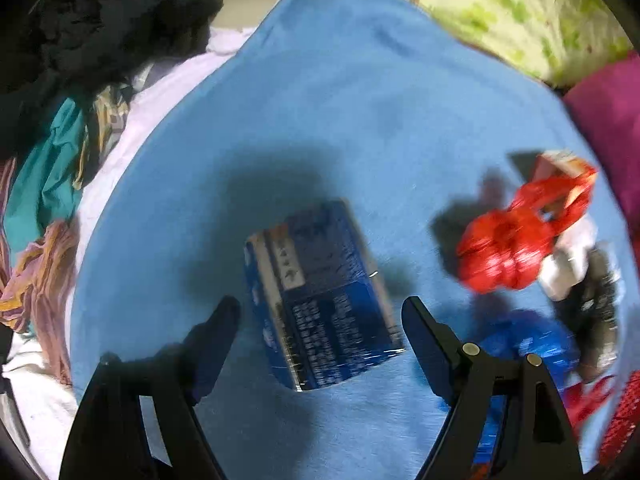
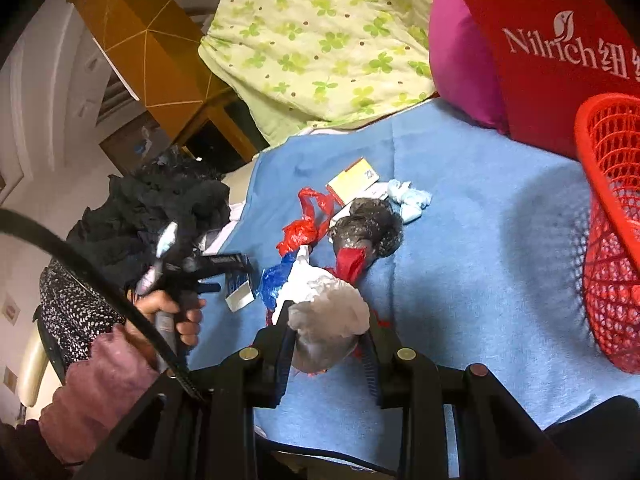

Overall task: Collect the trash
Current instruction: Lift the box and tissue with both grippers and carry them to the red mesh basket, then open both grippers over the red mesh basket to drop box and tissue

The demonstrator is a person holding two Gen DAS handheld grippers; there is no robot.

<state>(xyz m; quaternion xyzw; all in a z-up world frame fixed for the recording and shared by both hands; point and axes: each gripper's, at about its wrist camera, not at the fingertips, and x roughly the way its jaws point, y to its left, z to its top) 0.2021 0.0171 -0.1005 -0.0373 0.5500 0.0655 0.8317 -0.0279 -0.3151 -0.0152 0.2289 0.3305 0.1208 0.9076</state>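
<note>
Trash heaped mid blue blanket [image 2: 480, 208], within easy reach of red mesh basket [image 2: 612, 240] at blanket's right edge; judge basket is drop target.

My right gripper [image 2: 328, 344] pinching crumpled white bag [image 2: 328, 316], jaws pressed on both sides, bag lifted at near end of heap, left of basket.

My left gripper [image 1: 320, 312] spread wide, pointing down over blue carton [image 1: 320, 300]; carton lies flat on blanket between fingers, pads not touching. Carton well left of basket, beyond heap.

Red bag [image 2: 304, 228], black bag [image 2: 372, 228], yellow-white box [image 2: 352, 180] remain in heap.
</note>
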